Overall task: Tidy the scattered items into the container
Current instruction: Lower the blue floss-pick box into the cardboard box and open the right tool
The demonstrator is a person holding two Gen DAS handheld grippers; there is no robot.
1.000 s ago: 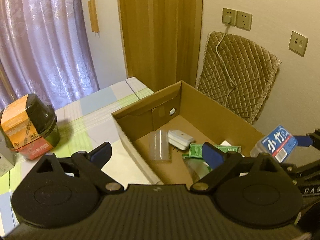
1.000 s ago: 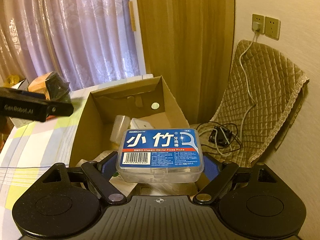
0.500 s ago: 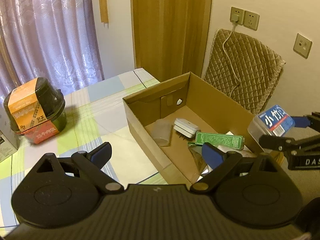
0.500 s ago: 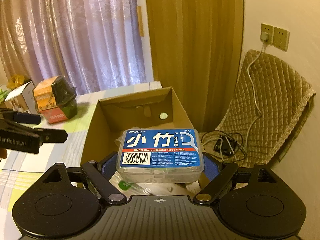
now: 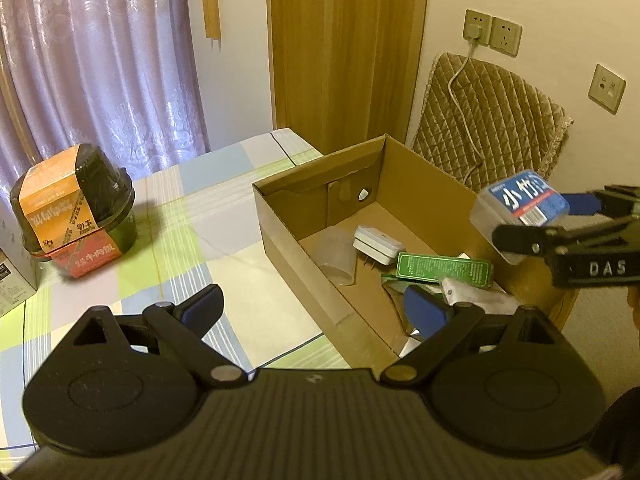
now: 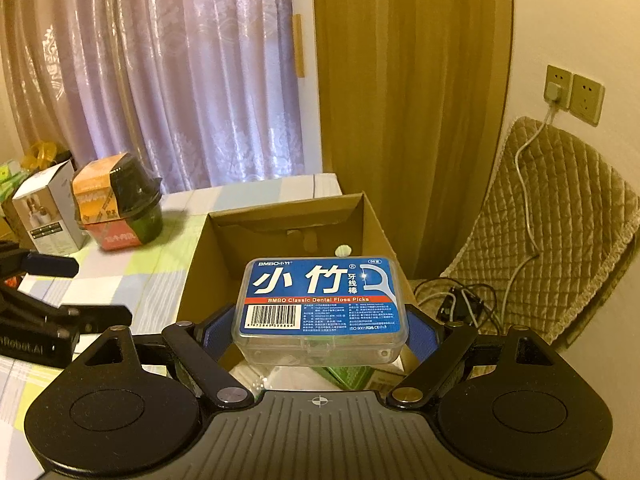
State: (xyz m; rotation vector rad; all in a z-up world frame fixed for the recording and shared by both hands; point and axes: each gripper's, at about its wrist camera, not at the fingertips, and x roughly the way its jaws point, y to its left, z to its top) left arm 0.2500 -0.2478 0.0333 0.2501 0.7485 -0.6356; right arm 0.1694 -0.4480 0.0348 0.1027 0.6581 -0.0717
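Left wrist view: the left tool (image 5: 314, 308) hung released over the counter (image 5: 168, 216), its blue pads spread wide with nothing between them. At 1 o'clock sat the open box (image 5: 280, 224) holding a clear cup (image 5: 336, 254), a white plug (image 5: 378, 244) and a green pack (image 5: 444, 270). At 3 o'clock the right tool (image 5: 560, 216) carried the floss case (image 5: 520, 210) in the air beside the box's right wall. A noodle bowl (image 5: 76, 208) stood at 10 o'clock.

Right wrist view: the right tool (image 6: 320, 330) was clenched on the floss case (image 6: 322, 308), pads against its short ends, label up. The box (image 6: 196, 264) lay just beyond, at 12 o'clock. The left tool (image 6: 52, 292) showed at 9 o'clock, the bowl (image 6: 118, 204) at 10 o'clock.
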